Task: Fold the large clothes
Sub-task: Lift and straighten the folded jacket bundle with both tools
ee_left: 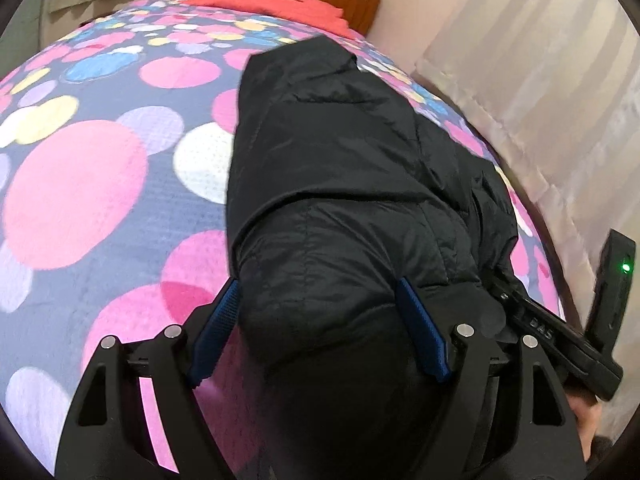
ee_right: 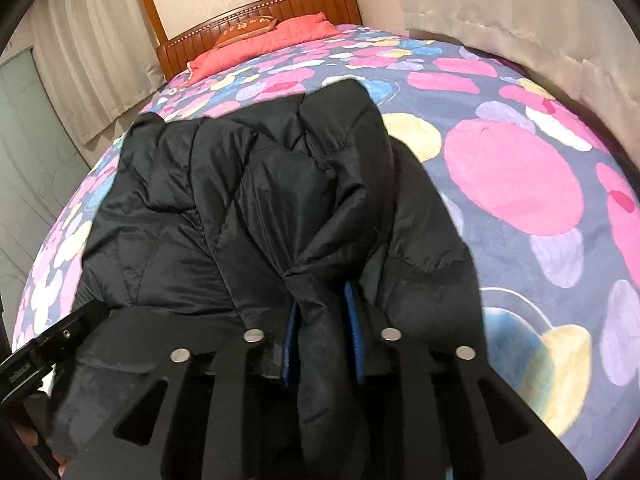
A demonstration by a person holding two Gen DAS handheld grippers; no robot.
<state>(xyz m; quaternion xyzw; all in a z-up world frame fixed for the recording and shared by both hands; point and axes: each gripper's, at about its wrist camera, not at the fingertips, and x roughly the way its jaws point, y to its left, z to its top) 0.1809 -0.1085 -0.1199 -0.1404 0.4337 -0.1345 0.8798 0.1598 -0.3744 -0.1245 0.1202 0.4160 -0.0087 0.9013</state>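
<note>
A black padded jacket (ee_left: 344, 168) lies lengthwise on a bed with a pink, blue and yellow circle-patterned cover (ee_left: 92, 184). My left gripper (ee_left: 316, 300) has its blue pads wide apart, with a thick bunch of the jacket's near edge between them. The jacket also shows in the right wrist view (ee_right: 240, 208). My right gripper (ee_right: 322, 304) is shut on a narrow fold of the jacket's near edge, which rises between its blue pads. The right gripper's body (ee_left: 560, 332) shows at the lower right of the left wrist view.
A red pillow (ee_right: 272, 38) and an orange cushion (ee_right: 246, 28) lie against a wooden headboard (ee_right: 256, 12) at the far end. Pale curtains (ee_left: 540, 80) hang close along one side of the bed. The bed cover (ee_right: 520, 168) is bare on both sides of the jacket.
</note>
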